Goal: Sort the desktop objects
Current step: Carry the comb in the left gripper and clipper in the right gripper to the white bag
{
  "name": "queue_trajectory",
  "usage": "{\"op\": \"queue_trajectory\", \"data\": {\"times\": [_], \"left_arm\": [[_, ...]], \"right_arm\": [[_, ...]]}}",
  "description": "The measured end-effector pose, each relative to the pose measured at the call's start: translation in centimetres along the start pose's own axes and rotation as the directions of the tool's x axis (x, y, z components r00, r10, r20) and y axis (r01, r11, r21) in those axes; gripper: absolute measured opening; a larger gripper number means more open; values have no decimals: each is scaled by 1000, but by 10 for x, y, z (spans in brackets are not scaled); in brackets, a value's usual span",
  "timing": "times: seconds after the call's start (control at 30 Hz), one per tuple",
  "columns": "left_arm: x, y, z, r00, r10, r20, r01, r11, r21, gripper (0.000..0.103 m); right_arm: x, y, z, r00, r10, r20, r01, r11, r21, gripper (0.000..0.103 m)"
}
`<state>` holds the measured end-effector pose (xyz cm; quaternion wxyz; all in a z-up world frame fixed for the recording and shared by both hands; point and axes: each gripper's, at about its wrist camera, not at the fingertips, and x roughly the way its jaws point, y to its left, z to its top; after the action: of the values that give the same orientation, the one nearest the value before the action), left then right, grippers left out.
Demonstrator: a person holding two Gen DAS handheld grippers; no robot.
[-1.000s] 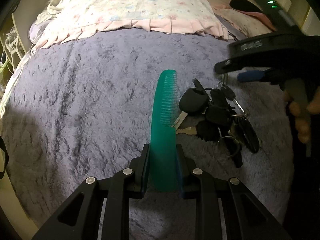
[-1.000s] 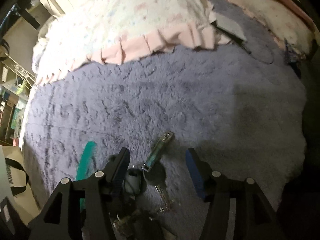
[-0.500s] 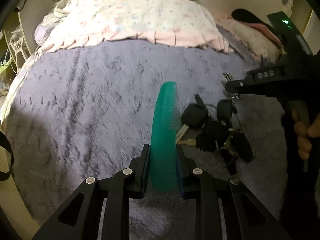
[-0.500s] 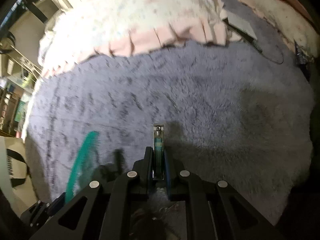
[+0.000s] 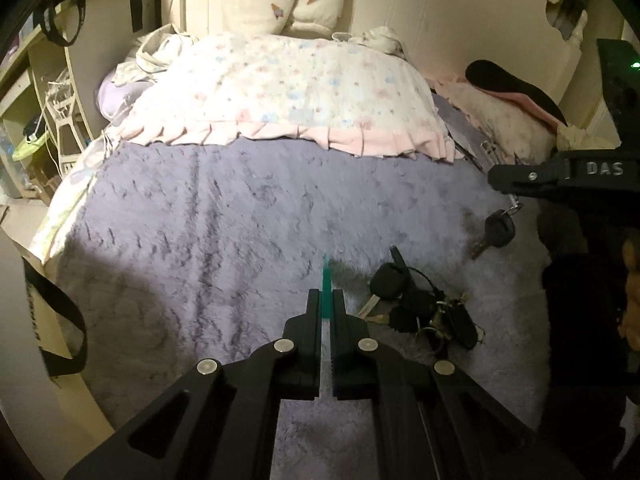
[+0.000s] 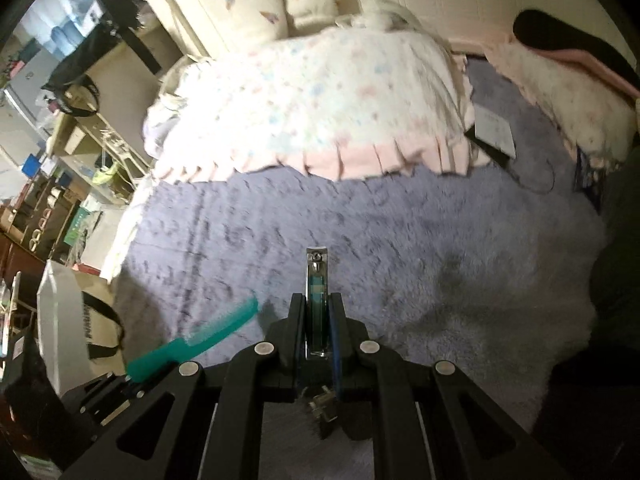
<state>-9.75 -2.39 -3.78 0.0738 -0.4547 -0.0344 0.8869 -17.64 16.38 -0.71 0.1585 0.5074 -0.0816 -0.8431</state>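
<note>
My left gripper (image 5: 326,300) is shut on a green comb (image 5: 326,284), seen edge-on and lifted above the purple fuzzy blanket (image 5: 208,248). The comb also shows in the right wrist view (image 6: 200,340), held at lower left. My right gripper (image 6: 318,312) is shut on a silver nail clipper (image 6: 317,280) with a teal inlay, raised above the blanket (image 6: 400,232). In the left wrist view the right gripper (image 5: 516,180) is at the right, with a black key (image 5: 498,232) dangling under it. A bunch of black keys (image 5: 420,308) lies on the blanket right of the comb.
A floral pillow (image 5: 288,92) with pink ruffle lies at the far end of the bed. A flat grey box (image 6: 494,128) and a cable lie at the right. A white tote bag (image 6: 72,320) stands off the bed's left edge. Shelves (image 6: 48,184) stand on the left.
Both grippers have risen. The comb has turned from flat to edge-on in the left gripper. The right gripper closed on the nail clipper and lifted it with one key hanging.
</note>
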Motion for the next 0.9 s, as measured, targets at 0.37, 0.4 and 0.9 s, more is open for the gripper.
{"op": "queue_trajectory", "data": {"times": [0.37,0.4,0.9], "left_arm": [[-22,10,-3,999,-37,23,38,999,-31,4],[-24,9,-3,999,-31,27,32,999,-27,4],[-97,4,24,987,96,130,-97,995,2,4]], "right_arm": [[-35,22,-7,997,61,46,-59,998,-37,10],[-36,23,-8,997,65,47,-63,997,-40,10],[-70,76,-12,988,136,68,-125,981,-145,10]]}}
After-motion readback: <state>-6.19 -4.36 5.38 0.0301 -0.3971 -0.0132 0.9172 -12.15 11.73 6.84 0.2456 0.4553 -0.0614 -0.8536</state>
